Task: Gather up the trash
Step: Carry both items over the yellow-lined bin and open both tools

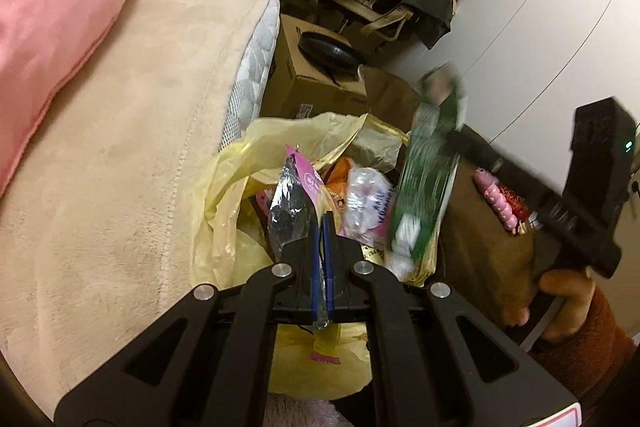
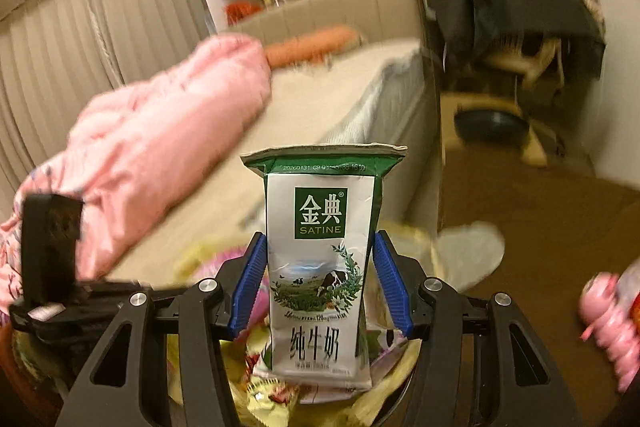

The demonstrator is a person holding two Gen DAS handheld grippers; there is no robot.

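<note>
Left wrist view looks down on a yellow trash bag [image 1: 228, 187] standing open on the floor beside the bed [image 1: 120, 147]. The left gripper [image 1: 322, 227] has its jaws clenched on a silver and pink wrapper [image 1: 290, 203], which sticks up from between the blue pads [image 1: 316, 267] above the bag's mouth. Inside the bag lie more wrappers and a crumpled clear plastic piece [image 1: 366, 195]. At the right of this view the right gripper [image 1: 444, 143] carries a green and white milk carton [image 1: 428, 179] over the bag, with a hand [image 1: 560, 303] in an orange sleeve on the handle. A pink blanket [image 1: 60, 27] lies on the bed, and a cardboard box [image 1: 316, 83] stands behind the bag.

From the right wrist view, the carton [image 2: 320, 267] stands upright between the blue pads [image 2: 250, 287], its folded top seam uppermost. The jaws grasp it by its two side edges, set wide to fit its width. Beneath it the yellow bag's contents [image 2: 264, 391] show, blurred. The left gripper's body [image 2: 52, 259] is at the left edge, and a pink ribbed object [image 2: 608, 319] sits at the right edge.
</note>
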